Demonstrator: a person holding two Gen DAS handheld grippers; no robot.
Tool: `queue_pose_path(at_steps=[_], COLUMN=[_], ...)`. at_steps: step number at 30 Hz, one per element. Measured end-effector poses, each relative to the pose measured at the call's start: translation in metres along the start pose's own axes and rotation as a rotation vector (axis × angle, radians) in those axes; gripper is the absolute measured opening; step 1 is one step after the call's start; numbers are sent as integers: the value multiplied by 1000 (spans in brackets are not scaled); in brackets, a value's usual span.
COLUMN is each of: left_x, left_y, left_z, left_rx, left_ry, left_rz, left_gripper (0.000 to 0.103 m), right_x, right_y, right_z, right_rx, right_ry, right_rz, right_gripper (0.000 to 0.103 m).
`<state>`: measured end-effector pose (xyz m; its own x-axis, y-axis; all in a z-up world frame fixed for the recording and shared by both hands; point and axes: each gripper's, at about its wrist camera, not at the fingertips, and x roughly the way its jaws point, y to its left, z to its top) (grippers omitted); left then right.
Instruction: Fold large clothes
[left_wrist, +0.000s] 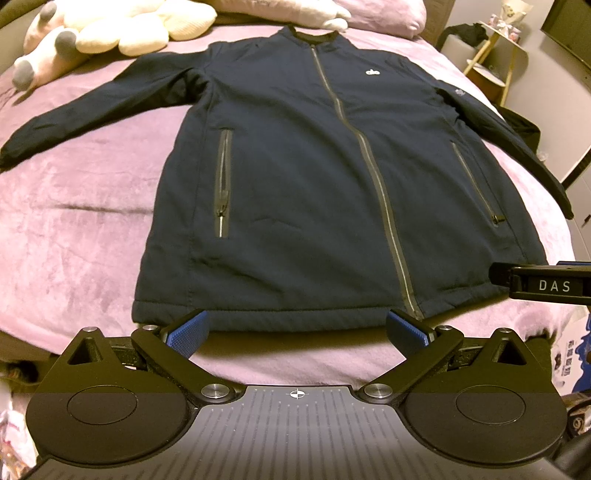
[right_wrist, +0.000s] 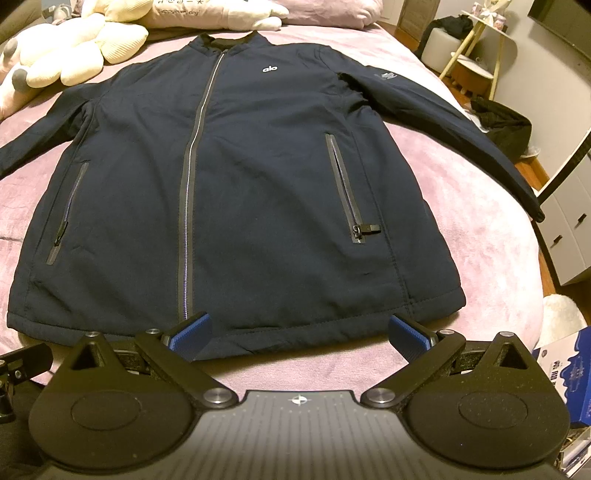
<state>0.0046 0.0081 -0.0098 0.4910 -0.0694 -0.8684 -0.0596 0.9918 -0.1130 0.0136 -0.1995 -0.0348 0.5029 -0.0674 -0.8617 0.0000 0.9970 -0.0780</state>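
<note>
The left tongs (left_wrist: 297, 332) are level and point forward over the near edge of the bed (left_wrist: 81, 221), their blue pads (left_wrist: 188, 334) spread wide with nothing between them. The right tongs (right_wrist: 299, 334) are posed the same way, wide apart and holding nothing; they also show at the right edge of the left wrist view as a black finger marked "DAS" (left_wrist: 546, 284), just beside the jacket's hem corner.

The navy jacket (left_wrist: 314, 177) lies flat and face up on the bed directly ahead of both tongs, zipped shut, collar at the far end, hem nearest. The hem sits just past the fingertips; whether any pad touches it cannot be told. Its sleeves spread out to either side.

Beyond the collar lie plush toys (left_wrist: 122, 33) and a pink pillow (right_wrist: 332, 11), cut off by the frame. The right sleeve's cuff (right_wrist: 535, 210) reaches the bed's edge. A dark heap (right_wrist: 502, 122) off to the right is too dim to identify.
</note>
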Motion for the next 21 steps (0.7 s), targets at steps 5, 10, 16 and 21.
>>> queue_pose_path(at_steps=[5, 10, 16, 21], left_x=[0, 0, 2, 3], left_y=[-1, -1, -3, -3], left_z=[0, -1, -4, -4], left_rx=[0, 0, 0, -1], left_ry=[1, 1, 3, 7], left_rz=[0, 1, 1, 0], left_gripper=[103, 103, 103, 103], right_x=[0, 0, 2, 3], right_y=[0, 0, 1, 1], right_z=[0, 0, -2, -2], right_rx=[0, 1, 2, 7], right_ry=[1, 1, 3, 9], right_rz=[1, 1, 2, 4], right_gripper=[102, 102, 102, 102])
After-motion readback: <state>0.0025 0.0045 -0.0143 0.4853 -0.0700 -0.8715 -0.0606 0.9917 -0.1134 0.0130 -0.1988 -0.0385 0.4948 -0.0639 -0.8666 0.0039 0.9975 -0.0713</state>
